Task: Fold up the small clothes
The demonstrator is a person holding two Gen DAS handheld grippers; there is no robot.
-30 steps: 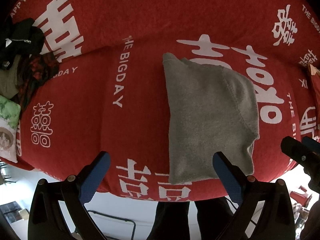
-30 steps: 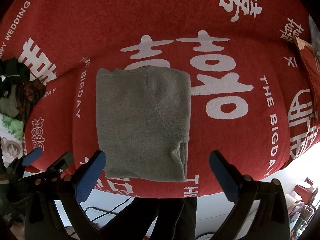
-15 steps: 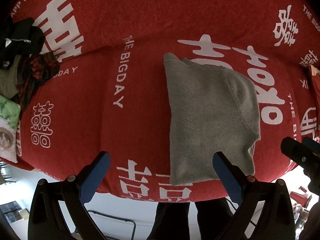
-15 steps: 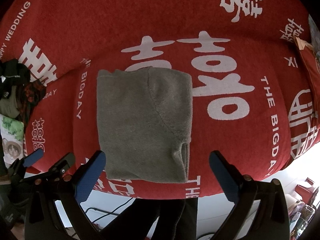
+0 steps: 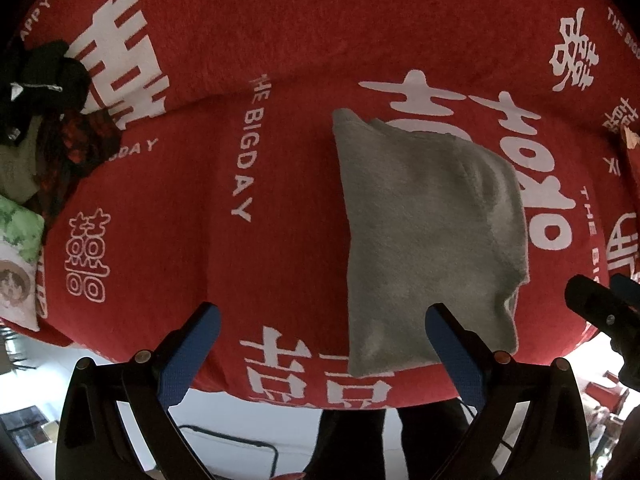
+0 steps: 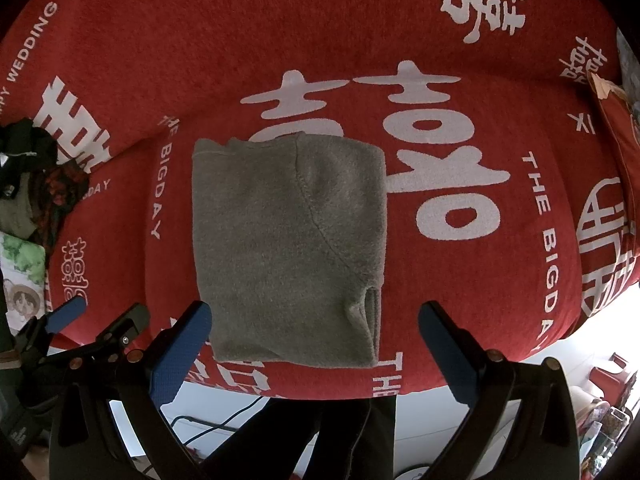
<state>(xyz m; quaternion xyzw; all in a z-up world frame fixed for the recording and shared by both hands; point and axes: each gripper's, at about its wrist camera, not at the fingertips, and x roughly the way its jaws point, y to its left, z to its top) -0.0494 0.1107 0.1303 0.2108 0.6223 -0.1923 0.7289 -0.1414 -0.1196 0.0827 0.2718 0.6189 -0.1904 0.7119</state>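
A grey fleece garment (image 5: 432, 236) lies folded into a rectangle on the red blanket (image 5: 280, 184); it also shows in the right wrist view (image 6: 288, 248). My left gripper (image 5: 320, 340) is open and empty, held above the blanket's near edge, to the left of the garment's near end. My right gripper (image 6: 312, 340) is open and empty, held just above the garment's near edge. The right gripper also shows at the right of the left wrist view (image 5: 600, 304), and the left gripper at the lower left of the right wrist view (image 6: 100, 320).
A pile of dark clothes (image 5: 40, 120) lies at the far left of the blanket, also in the right wrist view (image 6: 32, 176). A printed cushion (image 5: 16, 264) sits below it. The blanket's near edge drops to the floor, where a person's dark legs (image 6: 304, 432) stand.
Both grippers have crept slightly nearer the garment. Nothing was taken hold of; the garment has not moved.
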